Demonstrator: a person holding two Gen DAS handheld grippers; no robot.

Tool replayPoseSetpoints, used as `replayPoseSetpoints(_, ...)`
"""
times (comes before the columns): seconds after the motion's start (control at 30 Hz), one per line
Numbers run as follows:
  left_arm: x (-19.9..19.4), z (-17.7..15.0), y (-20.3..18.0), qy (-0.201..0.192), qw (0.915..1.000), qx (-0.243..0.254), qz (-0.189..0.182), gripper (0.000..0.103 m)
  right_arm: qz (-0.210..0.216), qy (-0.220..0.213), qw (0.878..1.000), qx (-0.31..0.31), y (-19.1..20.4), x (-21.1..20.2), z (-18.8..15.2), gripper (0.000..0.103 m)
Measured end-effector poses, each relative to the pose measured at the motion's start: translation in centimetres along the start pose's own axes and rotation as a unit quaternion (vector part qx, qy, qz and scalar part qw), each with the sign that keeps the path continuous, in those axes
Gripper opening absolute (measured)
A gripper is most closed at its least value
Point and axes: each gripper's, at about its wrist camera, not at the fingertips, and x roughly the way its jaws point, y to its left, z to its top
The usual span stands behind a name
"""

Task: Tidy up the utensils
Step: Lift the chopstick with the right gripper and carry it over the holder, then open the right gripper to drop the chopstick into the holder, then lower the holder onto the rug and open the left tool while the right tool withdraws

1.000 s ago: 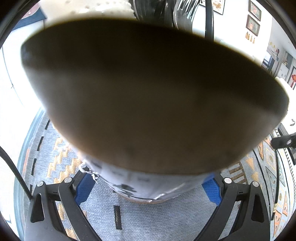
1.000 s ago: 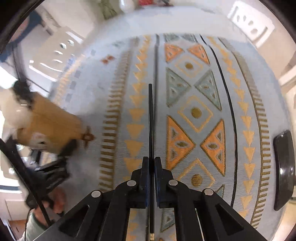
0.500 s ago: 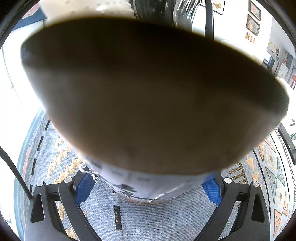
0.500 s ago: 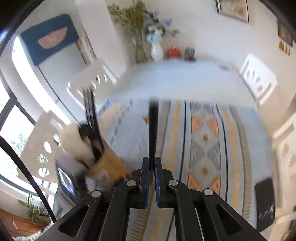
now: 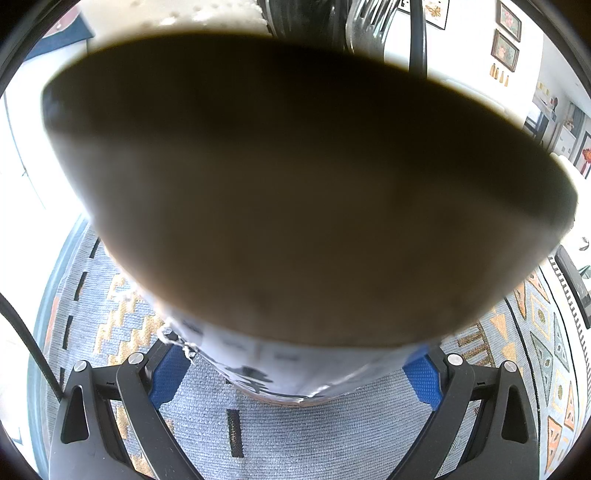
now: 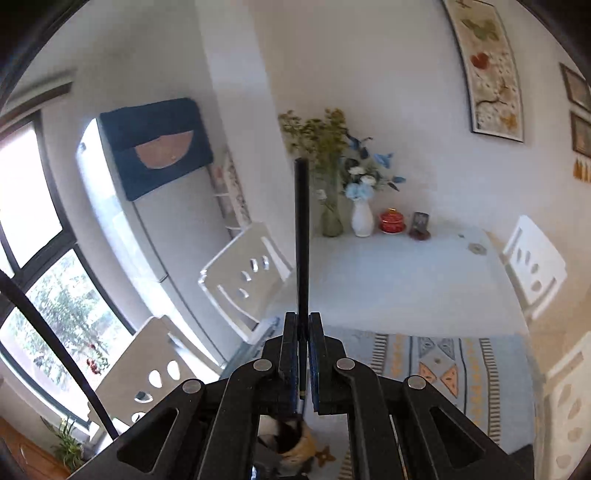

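Here my left claw (image 5: 295,365) has its blue textured pads (image 5: 168,373) pressed on the sides of a rounded tan utensil holder (image 5: 295,206), which fills most of that frame as a blurred brown bulge with a pale printed band at its base. Dark utensil handles (image 5: 310,18) show at its top edge, and the grey woven patterned cloth (image 5: 325,439) lies below. My right claw (image 6: 303,332) is clamped tight on a slim, straight black stick-like utensil (image 6: 301,236) standing up the frame's centre. The holder (image 6: 291,443) peeks out low, beneath those fingers.
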Motion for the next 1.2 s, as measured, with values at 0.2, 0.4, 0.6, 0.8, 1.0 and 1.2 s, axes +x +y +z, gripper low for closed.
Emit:
replayPoseSetpoints(0.2, 0.0, 0.0, 0.0, 0.0, 1.0, 0.0, 0.0, 0.098, 0.012, 0.031, 0.999, -0.019, 1.7, 1.9, -1.6, 0.005)
replayPoseSetpoints(0.4, 0.0, 0.0, 0.0, 0.0, 1.0, 0.0, 0.0, 0.098, 0.023, 0.053, 0.998, -0.029, 2.5, 3.7, -3.2, 0.005)
replayPoseSetpoints(0.6, 0.0, 0.0, 0.0, 0.0, 1.0, 0.0, 0.0, 0.098, 0.025, 0.063, 0.997, -0.033, 2.9, 4.4, -3.9, 0.005)
replayPoseSetpoints(0.8, 0.0, 0.0, 0.1, 0.0, 1.0, 0.0, 0.0, 0.098, 0.017, 0.073, 0.996, -0.038, 3.1, 5.0, -4.5, 0.005)
replayPoseSetpoints(1.0, 0.0, 0.0, 0.1, 0.0, 1.0, 0.001, 0.001, 0.098, 0.012, 0.119, 0.992, -0.05, 3.3, 6.6, -5.5, 0.012)
replayPoseSetpoints(1.2, -0.3, 0.0, -0.1, -0.001, 1.0, 0.001, 0.001, 0.098, 0.015, 0.107, 0.993, -0.04, 2.7, 5.0, -5.2, 0.031)
